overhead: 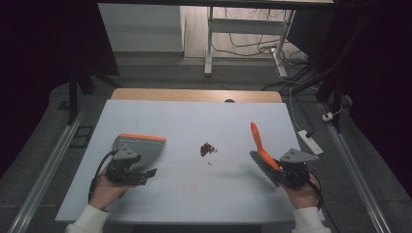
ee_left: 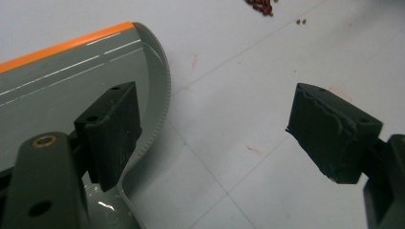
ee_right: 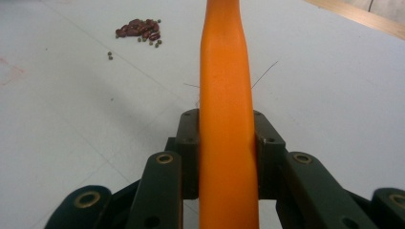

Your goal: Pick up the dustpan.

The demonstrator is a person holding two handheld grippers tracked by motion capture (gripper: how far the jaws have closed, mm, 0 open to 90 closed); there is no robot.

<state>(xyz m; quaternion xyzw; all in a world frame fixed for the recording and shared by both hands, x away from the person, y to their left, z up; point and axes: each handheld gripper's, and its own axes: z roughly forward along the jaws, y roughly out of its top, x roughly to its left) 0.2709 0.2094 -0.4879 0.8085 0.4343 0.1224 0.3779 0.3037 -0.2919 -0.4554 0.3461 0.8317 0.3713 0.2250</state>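
A grey dustpan (overhead: 141, 145) with an orange front lip lies flat at the table's left. My left gripper (overhead: 145, 174) is just behind it, open. In the left gripper view one jaw hovers over the dustpan (ee_left: 57, 71) near its handle, the other over bare table, and nothing is between them at my left gripper (ee_left: 215, 129). At the right, my right gripper (overhead: 286, 170) is shut on the orange handle of a brush (overhead: 257, 138), whose dark bristles show beside it. The brush handle (ee_right: 224, 71) runs forward between the closed jaws of my right gripper (ee_right: 228, 138). A small pile of red beans (overhead: 208, 148) (ee_right: 138, 28) (ee_left: 260, 5) lies mid-table, with a few strays.
The white table sheet (overhead: 194, 116) ends at a wooden strip at the back. A power strip (overhead: 311, 141) and cables lie on the floor to the right. White desk legs (overhead: 209, 48) stand beyond the table. Metal rails run along both sides.
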